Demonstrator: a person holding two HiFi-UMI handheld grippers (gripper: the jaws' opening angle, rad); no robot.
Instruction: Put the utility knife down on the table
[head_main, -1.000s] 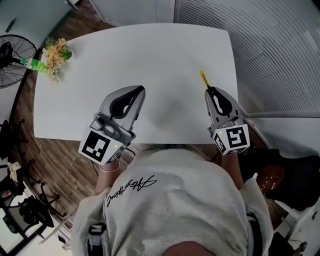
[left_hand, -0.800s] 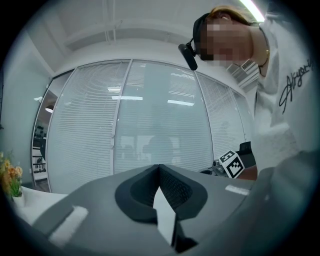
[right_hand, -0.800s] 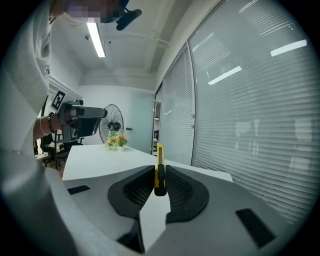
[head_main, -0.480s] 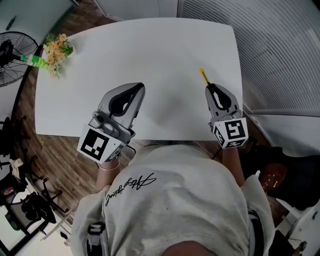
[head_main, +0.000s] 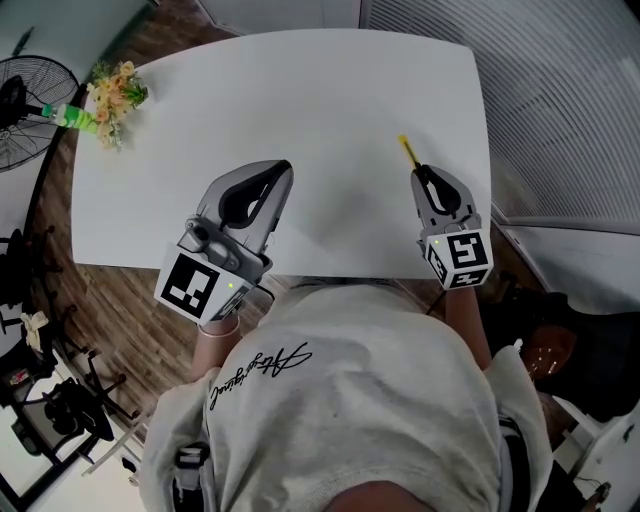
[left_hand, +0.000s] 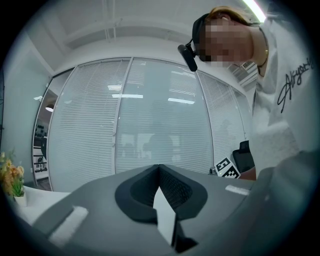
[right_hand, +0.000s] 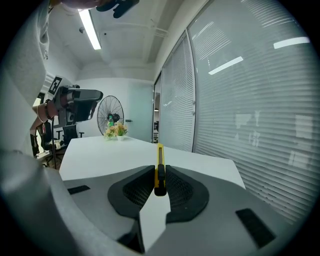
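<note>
A yellow utility knife (head_main: 408, 152) (right_hand: 159, 167) sticks forward out of my right gripper (head_main: 424, 180) (right_hand: 159, 176), whose jaws are shut on its black rear end. In the head view this gripper hovers over the right part of the white table (head_main: 300, 120), near its right edge, with the knife tip pointing away from me. My left gripper (head_main: 262, 190) (left_hand: 159, 172) is shut with nothing between its pads. It is held above the table's near edge, left of centre.
A small bunch of flowers in a green bottle (head_main: 105, 100) (right_hand: 115, 131) stands at the table's far left corner. A floor fan (head_main: 20, 110) (right_hand: 110, 120) is beyond it. Slatted glass walls (right_hand: 240, 100) run along the right side. The person's torso fills the bottom of the head view.
My right gripper with the knife has come down toward the table top and tipped a little. The left gripper has stayed where it was.
</note>
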